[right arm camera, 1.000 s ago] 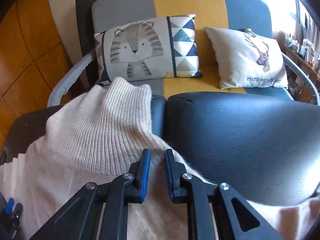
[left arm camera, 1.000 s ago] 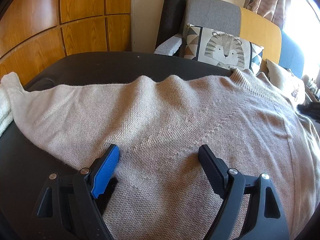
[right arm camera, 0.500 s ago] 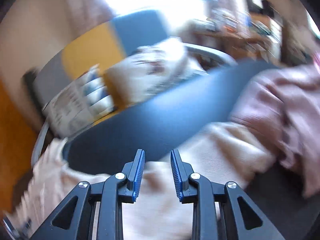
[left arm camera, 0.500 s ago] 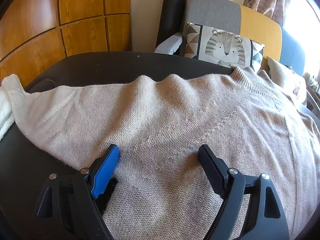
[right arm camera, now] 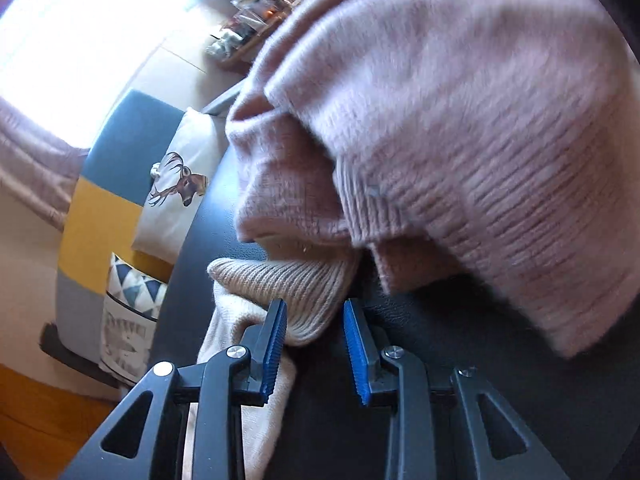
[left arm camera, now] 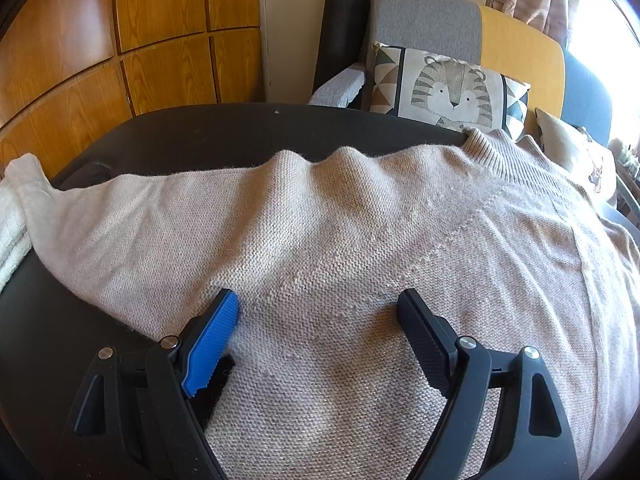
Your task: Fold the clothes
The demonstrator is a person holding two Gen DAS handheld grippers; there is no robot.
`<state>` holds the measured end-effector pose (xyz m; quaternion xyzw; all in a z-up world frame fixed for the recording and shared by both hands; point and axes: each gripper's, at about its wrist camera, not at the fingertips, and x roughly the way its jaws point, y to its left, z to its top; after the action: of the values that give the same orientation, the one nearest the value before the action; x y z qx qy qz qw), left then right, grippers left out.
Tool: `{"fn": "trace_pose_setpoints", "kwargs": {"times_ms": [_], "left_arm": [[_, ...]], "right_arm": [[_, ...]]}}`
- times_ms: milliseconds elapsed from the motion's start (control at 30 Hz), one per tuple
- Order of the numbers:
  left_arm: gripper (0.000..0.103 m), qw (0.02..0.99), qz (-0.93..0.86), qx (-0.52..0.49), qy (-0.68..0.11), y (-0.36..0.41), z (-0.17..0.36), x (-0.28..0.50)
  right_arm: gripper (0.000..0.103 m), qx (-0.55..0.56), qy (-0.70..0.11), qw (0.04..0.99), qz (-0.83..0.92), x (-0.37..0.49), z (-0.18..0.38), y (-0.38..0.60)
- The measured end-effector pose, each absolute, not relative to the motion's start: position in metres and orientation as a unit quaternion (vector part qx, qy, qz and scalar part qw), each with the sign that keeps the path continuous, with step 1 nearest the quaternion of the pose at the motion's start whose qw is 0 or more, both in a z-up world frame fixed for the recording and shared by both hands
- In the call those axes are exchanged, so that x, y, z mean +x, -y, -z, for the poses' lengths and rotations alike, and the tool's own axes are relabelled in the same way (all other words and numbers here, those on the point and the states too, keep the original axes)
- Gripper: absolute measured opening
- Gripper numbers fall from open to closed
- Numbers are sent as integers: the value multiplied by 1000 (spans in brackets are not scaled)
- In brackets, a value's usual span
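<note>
A beige knit sweater [left arm camera: 340,220] lies spread on the black padded surface [left arm camera: 224,132], collar toward the sofa. My left gripper [left arm camera: 317,297] stands open, both fingertips resting wide apart on the sweater's body with flat knit between them. In the right wrist view, which is strongly rolled, the sweater's ribbed sleeve cuff [right arm camera: 280,280] lies at my right gripper [right arm camera: 315,307]. Its jaws are opening, with the cuff's end partly between the blue pads [right arm camera: 276,340]; only the left pad is at the knit, and nothing is pinched.
A pink knit garment [right arm camera: 460,128] lies bunched over the black surface right beside the cuff. A sofa holds a tiger cushion [left arm camera: 448,88] and a deer cushion [right arm camera: 180,188]. Wooden wall panels [left arm camera: 120,40] stand at the left, and a white knit [left arm camera: 12,220] is at the surface's left edge.
My right gripper left the sweater's collar, swung across to the sleeve cuff by the pink garment, rolled, and its jaws widened. The left gripper kept still.
</note>
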<state>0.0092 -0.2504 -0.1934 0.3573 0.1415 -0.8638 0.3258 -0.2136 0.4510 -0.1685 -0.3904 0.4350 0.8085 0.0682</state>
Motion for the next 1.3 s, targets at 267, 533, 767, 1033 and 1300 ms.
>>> {"fn": "trace_pose_setpoints", "kwargs": {"times_ms": [267,533,767,1033,1300], "left_arm": [[85,326,864,357,-139,253,196,8],[85,325,865,357,-139,255,199,8],[85,324,862,364,-141,256,198,6],[26,262,871,373,-182,246,180,0],[17,135,905,376,-148,165,154,-44]], "right_arm": [[28,-343,-502,73,-790,-233,186,-452],[8,-329,-525,33,-784,-240,188,-439],[8,-293,-526,-45,-797,-225,143,-414],[8,-291,-489,-86,-818,-221,90,-392],[8,-289,-487,-142,-812,-219,65,-361]]}}
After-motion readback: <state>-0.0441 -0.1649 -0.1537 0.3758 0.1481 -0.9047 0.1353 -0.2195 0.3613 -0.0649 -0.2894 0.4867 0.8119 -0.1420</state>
